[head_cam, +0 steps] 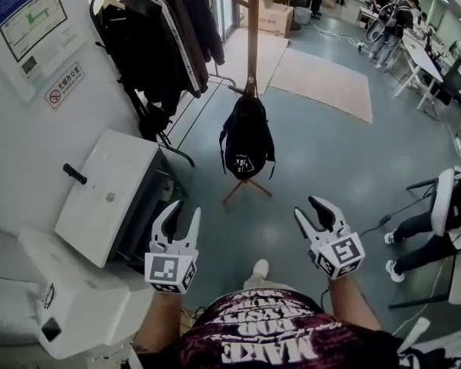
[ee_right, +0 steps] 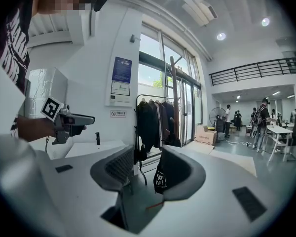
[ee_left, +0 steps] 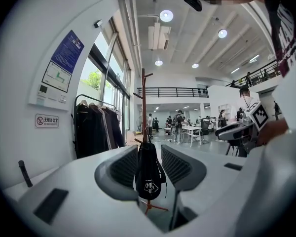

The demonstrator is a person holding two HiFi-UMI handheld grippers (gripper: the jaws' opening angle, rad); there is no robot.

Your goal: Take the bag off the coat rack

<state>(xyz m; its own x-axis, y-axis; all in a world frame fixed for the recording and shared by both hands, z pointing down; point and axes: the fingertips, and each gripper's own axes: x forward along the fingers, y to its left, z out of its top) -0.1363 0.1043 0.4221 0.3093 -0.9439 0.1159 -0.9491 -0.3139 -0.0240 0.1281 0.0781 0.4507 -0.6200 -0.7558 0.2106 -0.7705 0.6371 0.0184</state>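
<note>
Over seemingly concrete grey floor [head_cam: 323, 160], left tool [head_cam: 184, 210] and right tool [head_cam: 307, 207] gape empty; bag [head_cam: 247, 141] hangs on coat rack [head_cam: 252, 29]

**Both jaws parted, nothing held**

The left gripper [head_cam: 184, 211] and the right gripper [head_cam: 308, 208] are held side by side, well short of the bag [head_cam: 246, 141] and pointed toward it. Each pair of jaws is spread apart, nothing gripped.

Black bag [head_cam: 247, 138] with white logo; brown coat rack [head_cam: 252, 29].
</note>
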